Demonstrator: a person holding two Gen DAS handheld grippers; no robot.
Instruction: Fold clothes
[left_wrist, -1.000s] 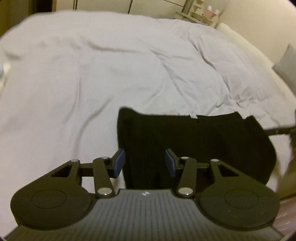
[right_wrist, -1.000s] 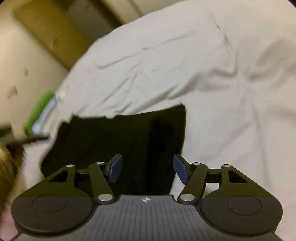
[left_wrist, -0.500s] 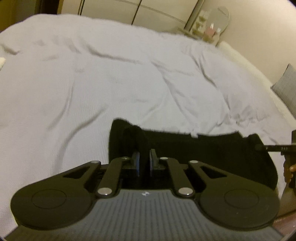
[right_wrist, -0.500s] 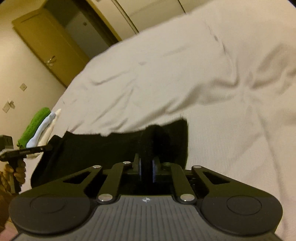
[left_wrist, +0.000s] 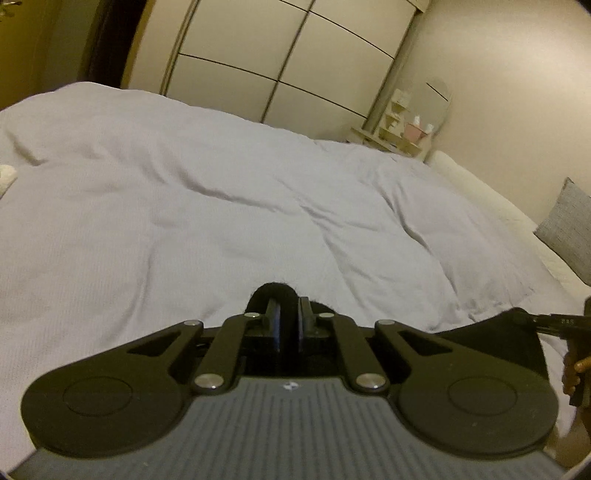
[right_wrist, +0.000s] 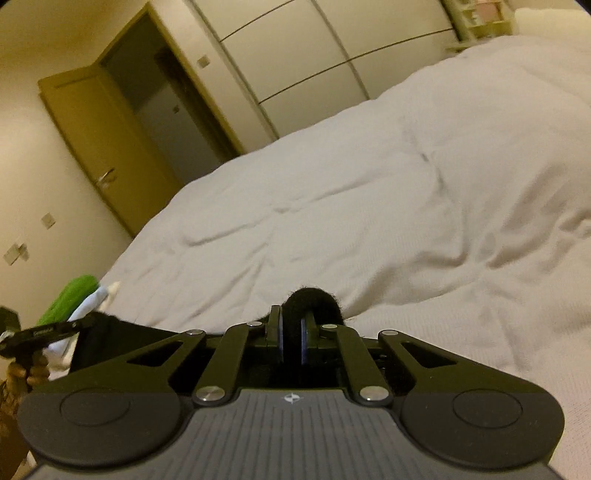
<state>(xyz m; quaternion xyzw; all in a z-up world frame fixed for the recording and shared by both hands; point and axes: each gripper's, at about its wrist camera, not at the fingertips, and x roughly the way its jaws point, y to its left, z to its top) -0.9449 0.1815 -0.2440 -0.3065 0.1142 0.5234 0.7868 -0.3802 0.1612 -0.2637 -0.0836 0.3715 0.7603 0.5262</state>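
Wardrobe doors (left_wrist: 280, 62) back a rumpled white bed (left_wrist: 184, 206); left gripper (left_wrist: 288, 325) and right gripper (right_wrist: 290, 332) each pinch the black garment (left_wrist: 491, 343).

A second ago both tongs gaped above the flat black garment (left_wrist: 491, 343). Now the left tongs (left_wrist: 288, 323) and right tongs (right_wrist: 291, 334) are clamped on its corners, lifted off the bed (left_wrist: 184, 229), cloth bunched between their pads.

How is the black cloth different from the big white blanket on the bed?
The black garment is dark, while the white bedcover is pale. The garment is pinched between the fingers of the left gripper and the right gripper, while the bedcover lies spread out, untouched. The garment shows far less surface than the bedcover. Both are soft fabric.
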